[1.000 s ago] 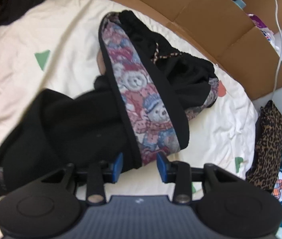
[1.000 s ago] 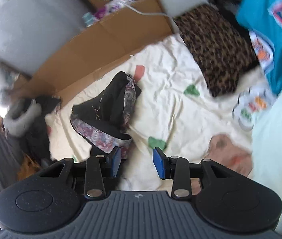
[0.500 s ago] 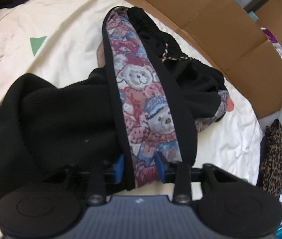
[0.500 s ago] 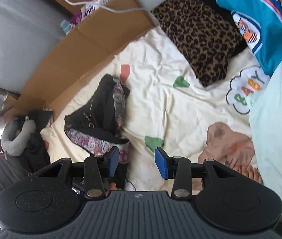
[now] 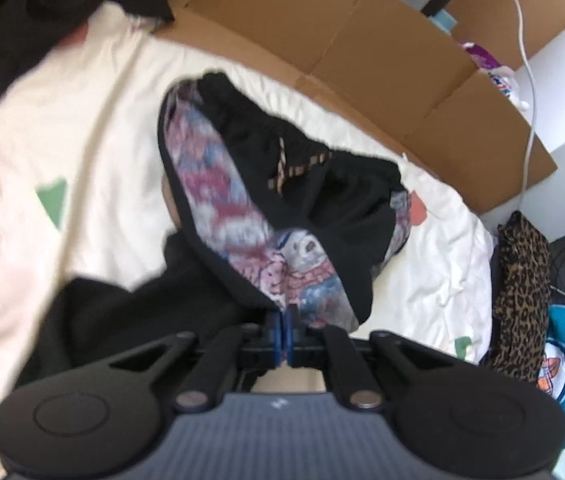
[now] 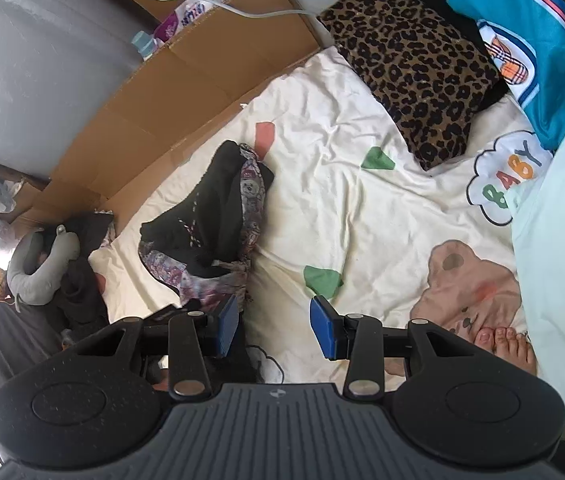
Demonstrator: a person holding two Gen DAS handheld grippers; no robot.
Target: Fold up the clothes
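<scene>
The left gripper (image 5: 282,330) is pinched tight on the hem of the black garment with a teddy-bear print lining (image 5: 282,208), crumpled on the cream patterned bedsheet (image 6: 342,200), probably to draw it flat, while the right gripper (image 6: 274,326) hovers with jaws spread, empty.

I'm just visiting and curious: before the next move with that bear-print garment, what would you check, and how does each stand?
1. Left gripper shut on the garment's hem: ok.
2. Grip deep enough to hold a lift: cannot tell, only the edge is pinched.
3. Right gripper open and empty, free to take another edge: ok.
4. Garment spread flat for folding: not ok, bunched.
5. Bare sheet beside it to lay it out: ok.
</scene>
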